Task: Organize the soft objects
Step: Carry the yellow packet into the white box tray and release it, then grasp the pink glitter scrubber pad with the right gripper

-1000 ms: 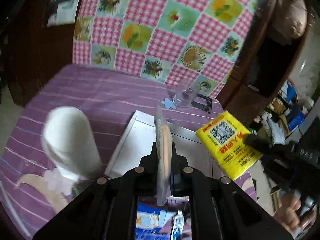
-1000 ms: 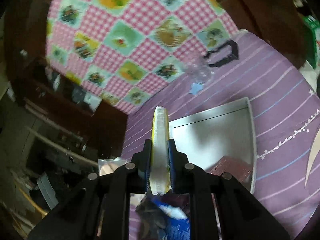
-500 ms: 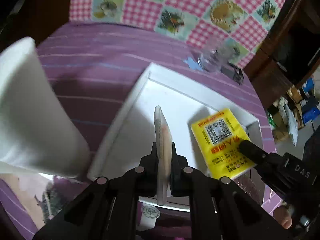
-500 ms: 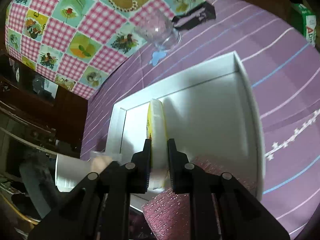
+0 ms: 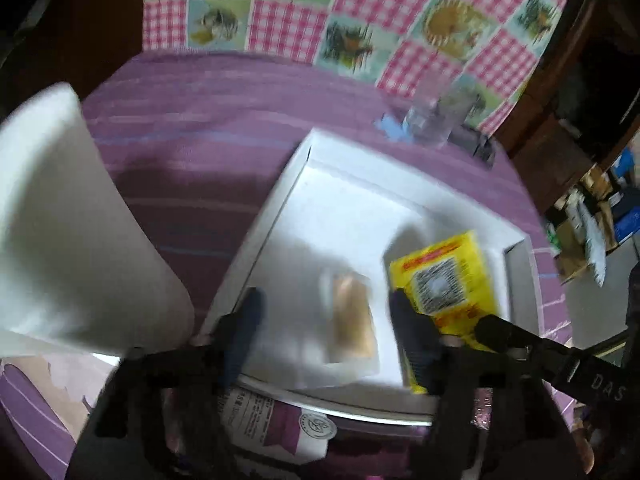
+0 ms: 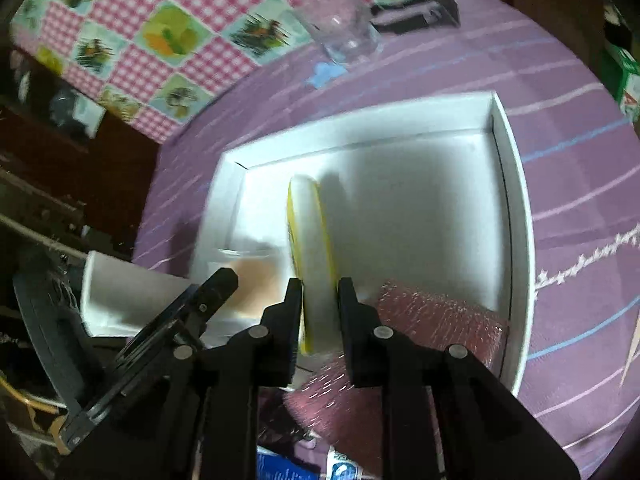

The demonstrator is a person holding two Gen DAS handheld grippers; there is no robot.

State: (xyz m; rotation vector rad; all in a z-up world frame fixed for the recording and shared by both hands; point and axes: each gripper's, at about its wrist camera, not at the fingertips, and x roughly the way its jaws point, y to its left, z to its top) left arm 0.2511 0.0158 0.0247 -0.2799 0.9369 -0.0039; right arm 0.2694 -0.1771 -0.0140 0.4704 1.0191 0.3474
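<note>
A clear packet with tan contents (image 5: 352, 320) lies flat on the floor of the white tray (image 5: 400, 184). My left gripper (image 5: 326, 310) straddles it with jaws opening wide, neither finger touching it. The same packet (image 6: 256, 284) shows at the tray's left end in the right wrist view. A yellow packet (image 6: 314, 256) stands on edge in the tray (image 6: 360, 124) between the fingers of my right gripper (image 6: 320, 292). Its jaws are starting to open, though the pads still touch the packet. In the left wrist view, the yellow packet (image 5: 448, 280) shows its printed face.
A pink sparkly pad (image 6: 436, 312) lies in the tray's near right corner. A clear glass (image 5: 436, 120) and a black object (image 6: 416, 16) stand beyond the tray. A white cylinder (image 5: 60, 220) rises at the left. Printed packets (image 5: 280, 420) lie below the tray's near rim on the purple striped cloth.
Both grippers came down into the tray. The left jaws opened and let the clear packet fall flat. The right gripper still keeps the yellow packet, now lower in the tray.
</note>
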